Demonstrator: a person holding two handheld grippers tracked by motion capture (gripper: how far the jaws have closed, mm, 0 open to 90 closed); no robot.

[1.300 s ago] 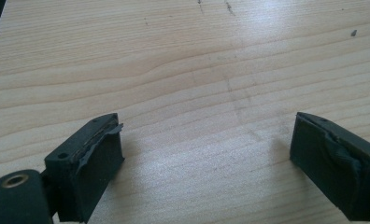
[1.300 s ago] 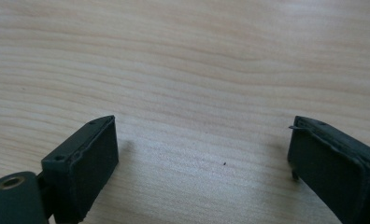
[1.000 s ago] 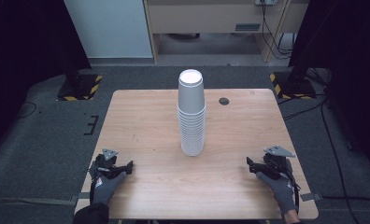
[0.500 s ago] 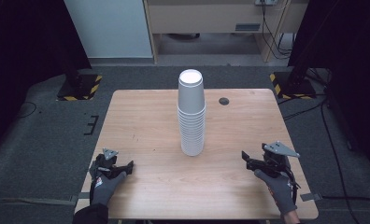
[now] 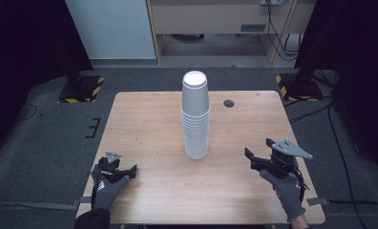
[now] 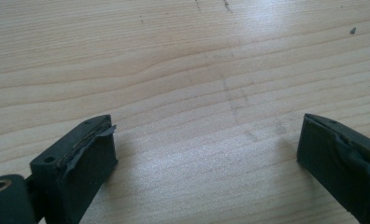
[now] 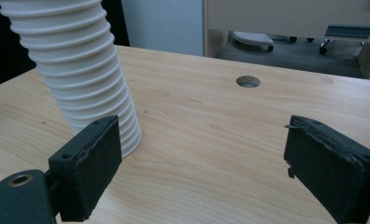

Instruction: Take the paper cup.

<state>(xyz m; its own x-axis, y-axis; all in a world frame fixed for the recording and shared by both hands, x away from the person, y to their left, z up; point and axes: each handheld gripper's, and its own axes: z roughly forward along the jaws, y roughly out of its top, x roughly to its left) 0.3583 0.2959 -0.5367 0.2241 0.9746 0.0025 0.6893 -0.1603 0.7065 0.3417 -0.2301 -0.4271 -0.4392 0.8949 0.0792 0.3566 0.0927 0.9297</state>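
Observation:
A tall stack of white paper cups (image 5: 195, 119) stands upside down in the middle of the wooden table (image 5: 149, 119). My right gripper (image 5: 250, 160) is at the table's front right, open, pointing left toward the stack with nothing between its jaws. In the right gripper view the ribbed stack (image 7: 75, 65) rises behind the left jaw, and the right gripper (image 7: 202, 140) is spread wide over bare wood. My left gripper (image 5: 130, 171) rests at the front left corner, open. In the left gripper view the left gripper (image 6: 206, 140) frames bare tabletop.
A round cable hole (image 5: 229, 103) lies in the table behind and right of the stack, also seen as the hole (image 7: 248, 81). Yellow-black striped stand bases (image 5: 82, 88) sit on the floor past both far corners. A cabinet (image 5: 206, 19) stands beyond.
My right gripper has crept a little forward and left toward the cup stack. The left gripper has hardly moved.

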